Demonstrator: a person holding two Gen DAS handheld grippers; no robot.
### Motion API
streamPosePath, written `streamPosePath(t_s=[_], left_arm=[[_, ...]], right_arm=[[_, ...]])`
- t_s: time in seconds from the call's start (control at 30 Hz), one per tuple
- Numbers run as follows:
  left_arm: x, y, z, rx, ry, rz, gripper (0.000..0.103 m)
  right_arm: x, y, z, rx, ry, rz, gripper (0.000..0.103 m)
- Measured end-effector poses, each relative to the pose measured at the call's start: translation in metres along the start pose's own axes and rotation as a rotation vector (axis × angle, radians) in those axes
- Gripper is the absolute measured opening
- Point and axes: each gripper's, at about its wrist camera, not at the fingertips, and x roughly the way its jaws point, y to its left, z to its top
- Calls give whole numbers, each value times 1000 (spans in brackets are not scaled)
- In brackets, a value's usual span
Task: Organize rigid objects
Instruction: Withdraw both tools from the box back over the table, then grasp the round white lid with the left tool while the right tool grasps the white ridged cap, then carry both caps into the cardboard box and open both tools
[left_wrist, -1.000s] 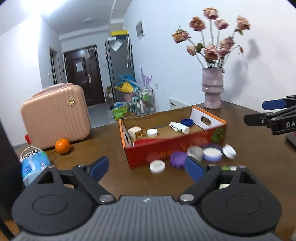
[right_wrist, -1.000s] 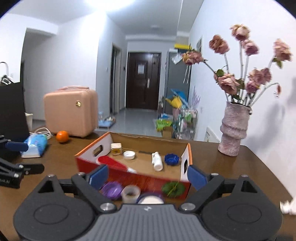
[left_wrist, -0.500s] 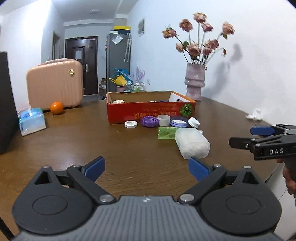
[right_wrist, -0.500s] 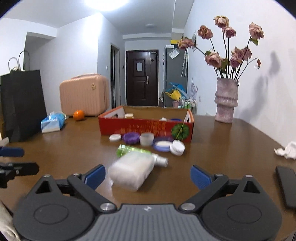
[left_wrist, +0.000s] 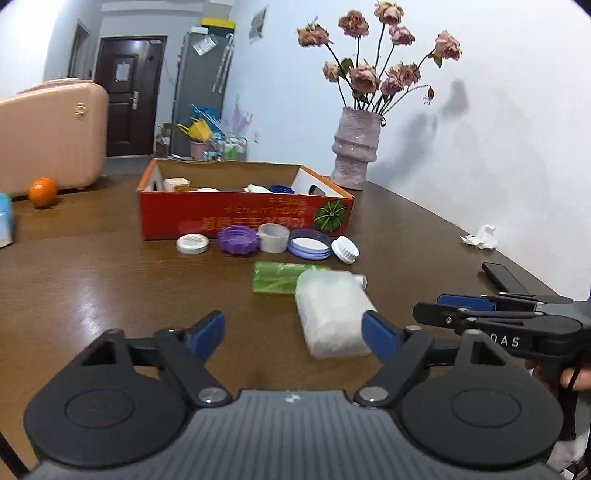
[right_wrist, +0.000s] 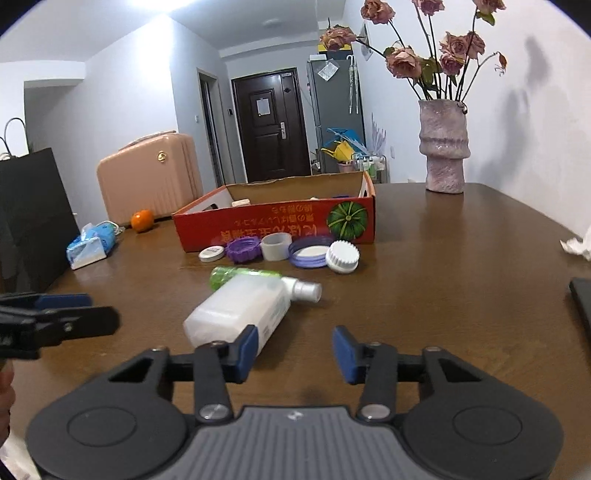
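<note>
White translucent bottle (right_wrist: 240, 310) on its side beside green tube (right_wrist: 236, 275).

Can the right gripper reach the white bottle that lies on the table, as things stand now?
Probably yes. The right gripper is open, and the white bottle lies on its side just ahead, slightly left of it. Nothing stands between them.

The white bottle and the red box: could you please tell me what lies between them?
A green bottle against the white bottle, then a row of lids before the red box, clearest in the right wrist view.
</note>
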Motion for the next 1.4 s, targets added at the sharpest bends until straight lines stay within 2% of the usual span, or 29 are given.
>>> streamPosePath(t_s=[0.1, 0.17, 0.3, 0.37, 0.4, 0.5, 0.53, 0.63, 0.7, 0.73, 0.8, 0.9, 1.03, 1.2, 1.3, 1.4], left_arm=[[24, 2, 13, 3, 13, 7, 72], [37, 8, 23, 18, 10, 28, 73], [69, 36, 45, 53, 5, 127, 76], [96, 56, 57, 68, 35, 171, 76], [108, 64, 60, 89, 40, 172, 78], [148, 85, 65, 169, 66, 193, 75], [159, 92, 68, 156, 88, 205, 72], [182, 106, 73, 131, 125, 136, 67], [192, 112, 74, 110, 150, 125, 54], [195, 113, 74, 102, 148, 127, 53], [192, 113, 72, 111, 135, 124, 40], [188, 111, 71, 123, 141, 115, 40], [168, 103, 68, 113, 141, 177, 40], [92, 85, 44, 59, 42, 237, 40], [43, 74, 25, -11, -2, 240, 40], [7, 65, 13, -35, -36, 225, 40]], right_arm=[[15, -8, 10, 15, 8, -15, 41], [24, -12, 17, 18, 6, -29, 41], [49, -26, 33, 21, 11, -51, 44], [67, -35, 43, 44, 20, -57, 55], [77, -40, 48, 62, 34, -55, 69], [106, -51, 61, 110, 51, -31, 68], [115, -53, 64, 120, 59, -26, 67], [142, -56, 70, 127, 106, -14, 61], [157, -56, 72, 128, 135, -14, 55], [162, -57, 72, 137, 139, -13, 55], [168, -58, 71, 167, 133, -13, 55], [173, -56, 70, 173, 116, -19, 39], [169, -50, 71, 159, 102, -20, 39], [125, -29, 70, 67, 27, -51, 39], [97, -9, 63, -33, 14, -43, 39], [74, 8, 55, -91, 11, -28, 39]])
